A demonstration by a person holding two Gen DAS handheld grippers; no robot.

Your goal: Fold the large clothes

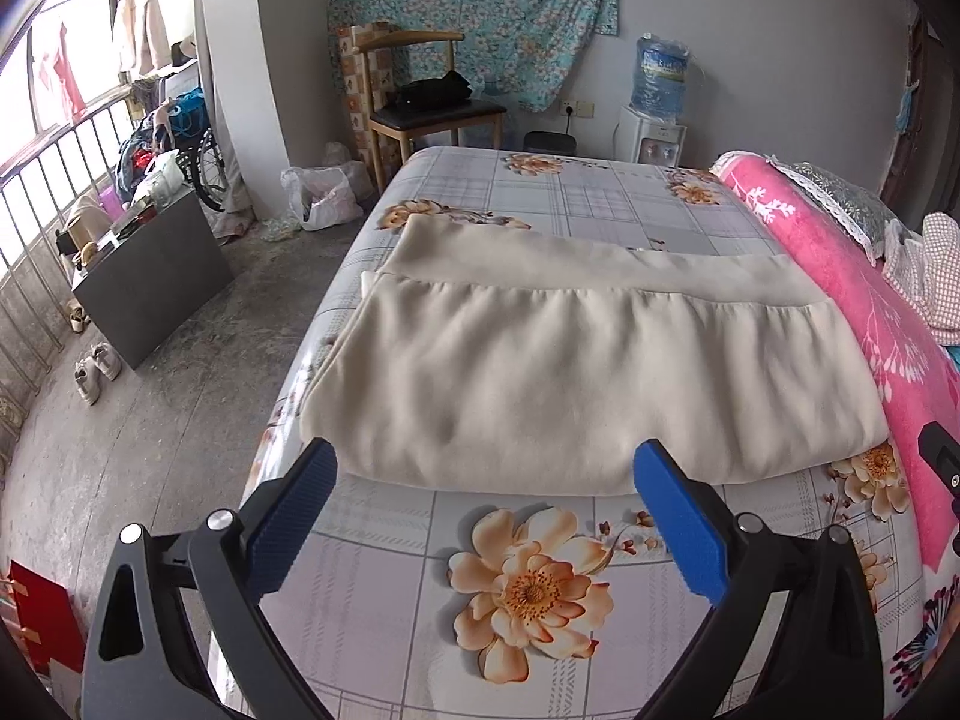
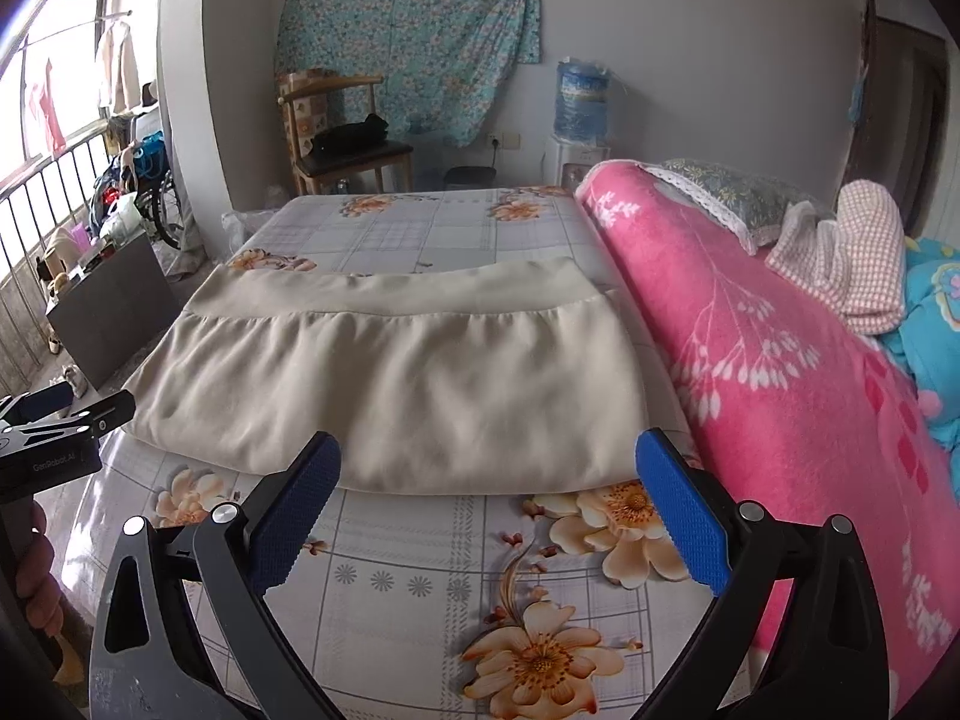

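A cream garment (image 1: pixel 558 372) lies folded flat on the flowered bedsheet (image 1: pixel 540 588), its waistband toward the far side. The same garment (image 2: pixel 396 372) fills the middle of the right wrist view. My left gripper (image 1: pixel 486 468) hangs open above the sheet, just short of the fold's near edge, nothing between its blue pads. My right gripper (image 2: pixel 489 462) is likewise open and empty, over the near right part of the fold. The left gripper's black body (image 2: pixel 54 438) and a hand show at the left edge of the right wrist view.
A rolled pink blanket (image 2: pixel 768 396) with a pillow (image 2: pixel 738 192) and checked cloth (image 2: pixel 852 252) runs along the bed's right side. Left of the bed, on the floor, stand a dark cabinet (image 1: pixel 156 276), shoes (image 1: pixel 96 369) and a bag (image 1: pixel 318 198). A chair (image 1: pixel 432 102) and water dispenser (image 1: pixel 657 114) stand beyond the bed.
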